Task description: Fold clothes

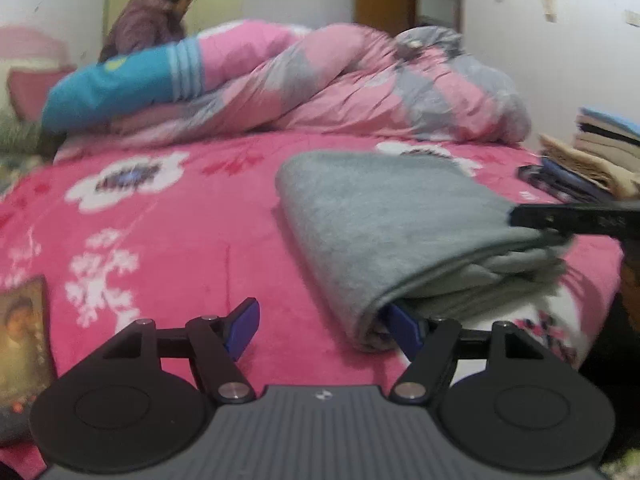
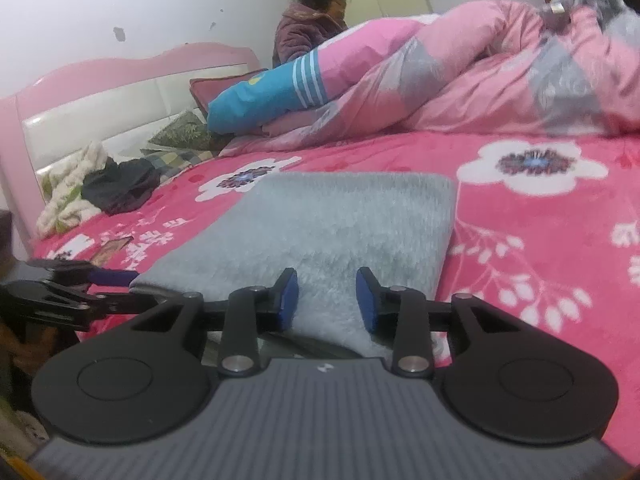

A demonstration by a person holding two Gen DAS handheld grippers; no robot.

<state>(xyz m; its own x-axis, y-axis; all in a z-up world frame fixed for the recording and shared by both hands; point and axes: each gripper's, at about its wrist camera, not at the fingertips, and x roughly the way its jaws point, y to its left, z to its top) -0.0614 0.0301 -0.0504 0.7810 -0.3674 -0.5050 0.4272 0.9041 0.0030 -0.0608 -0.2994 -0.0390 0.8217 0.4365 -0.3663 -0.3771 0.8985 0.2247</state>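
Observation:
A folded grey fleece garment [image 1: 384,216] [image 2: 340,232] lies on the pink flowered blanket [image 1: 160,248] [image 2: 540,248]. My left gripper [image 1: 324,332] stands open at the garment's near left corner. Its right pad [image 1: 404,334] is tucked into the fold's edge and its left pad [image 1: 242,330] is free over the blanket. In the right wrist view this gripper [image 2: 114,278] shows at the garment's left edge. My right gripper [image 2: 328,300] hovers over the garment's near edge, its blue pads apart with only grey fleece showing behind the gap. One of its fingers [image 1: 576,218] reaches in from the right.
A bunched pink-and-grey duvet [image 1: 360,88] and a blue pillow [image 1: 120,84] fill the far side of the bed. A person in a purple jacket [image 2: 308,28] sits behind them. Folded clothes [image 1: 608,140] are stacked at the right. Loose clothes [image 2: 116,192] lie by the pink headboard [image 2: 100,92].

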